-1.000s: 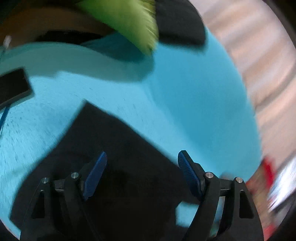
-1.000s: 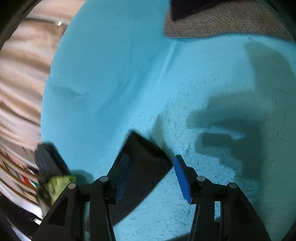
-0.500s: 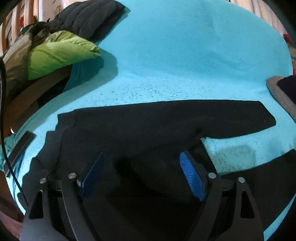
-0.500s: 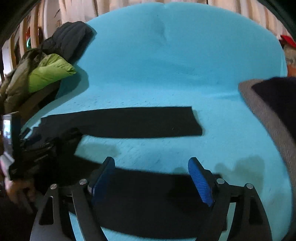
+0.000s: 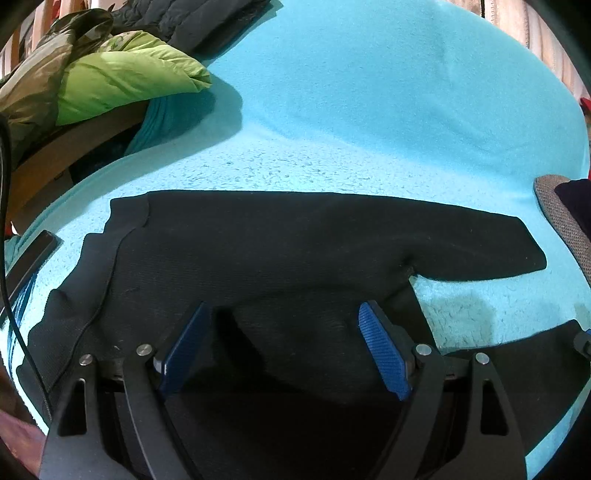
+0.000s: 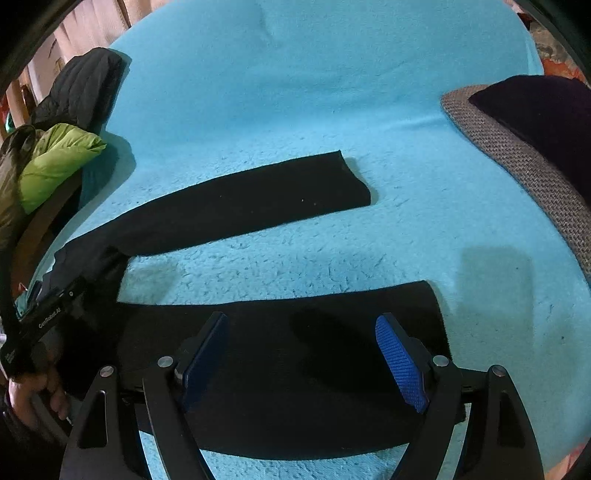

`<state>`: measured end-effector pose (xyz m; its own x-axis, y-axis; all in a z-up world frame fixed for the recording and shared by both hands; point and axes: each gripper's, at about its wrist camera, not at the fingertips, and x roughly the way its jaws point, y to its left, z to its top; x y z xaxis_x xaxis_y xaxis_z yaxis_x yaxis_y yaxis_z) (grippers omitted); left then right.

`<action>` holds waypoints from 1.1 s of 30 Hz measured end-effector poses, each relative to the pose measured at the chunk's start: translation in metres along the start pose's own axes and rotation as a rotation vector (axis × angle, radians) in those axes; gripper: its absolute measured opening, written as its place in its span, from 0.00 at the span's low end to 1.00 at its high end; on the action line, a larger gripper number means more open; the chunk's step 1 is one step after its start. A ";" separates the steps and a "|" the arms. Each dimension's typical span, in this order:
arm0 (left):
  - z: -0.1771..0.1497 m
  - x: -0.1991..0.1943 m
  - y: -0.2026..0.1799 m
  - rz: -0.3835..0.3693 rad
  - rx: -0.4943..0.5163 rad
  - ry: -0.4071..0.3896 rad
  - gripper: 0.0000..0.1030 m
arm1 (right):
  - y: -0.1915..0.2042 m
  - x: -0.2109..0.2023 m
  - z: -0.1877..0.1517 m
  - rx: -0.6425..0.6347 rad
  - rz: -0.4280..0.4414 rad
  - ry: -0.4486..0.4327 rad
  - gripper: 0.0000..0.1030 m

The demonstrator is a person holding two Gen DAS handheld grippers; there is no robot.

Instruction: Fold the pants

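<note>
Black pants (image 5: 295, 251) lie flat on a turquoise fleece blanket (image 5: 369, 110), legs spread apart toward the right. My left gripper (image 5: 284, 339) is open and empty, over the seat and crotch area near the waistband. My right gripper (image 6: 303, 350) is open and empty, over the near leg (image 6: 295, 332) close to its cuff. The far leg (image 6: 258, 199) lies stretched out beyond it. The left gripper's body shows at the left edge of the right wrist view (image 6: 48, 317).
A green and olive jacket (image 5: 110, 81) and a dark jacket (image 5: 192, 18) are piled at the far left. A grey cushion with a dark cloth (image 6: 517, 147) sits at the right. A dark flat device (image 5: 29, 254) and a cable lie by the left edge.
Both grippers have swung from close, blurred views of the blanket to steady positions over the pants. Both stay open. The pants have not moved.
</note>
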<state>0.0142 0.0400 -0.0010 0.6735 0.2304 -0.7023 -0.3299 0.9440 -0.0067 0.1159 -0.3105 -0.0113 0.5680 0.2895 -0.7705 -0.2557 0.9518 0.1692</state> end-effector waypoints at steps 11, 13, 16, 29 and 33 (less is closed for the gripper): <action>0.000 -0.012 0.006 -0.042 -0.024 -0.034 0.81 | 0.040 -0.074 0.000 -0.125 -0.108 -0.405 1.00; 0.001 -0.021 0.007 -0.032 -0.025 -0.066 0.81 | 0.039 -0.076 0.000 -0.086 -0.149 -0.435 1.00; 0.002 -0.032 0.010 -0.017 -0.031 -0.110 0.84 | 0.033 -0.069 -0.002 -0.007 -0.259 -0.415 1.00; 0.005 -0.060 0.035 0.034 -0.141 -0.215 0.84 | 0.040 -0.045 -0.006 0.146 -0.105 -0.227 0.97; 0.007 -0.053 0.052 0.005 -0.243 -0.201 0.84 | 0.054 -0.050 0.003 0.184 -0.077 -0.231 0.99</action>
<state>-0.0342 0.0784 0.0411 0.7806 0.3001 -0.5483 -0.4658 0.8642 -0.1903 0.0756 -0.2738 0.0381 0.7486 0.2111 -0.6285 -0.0710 0.9680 0.2406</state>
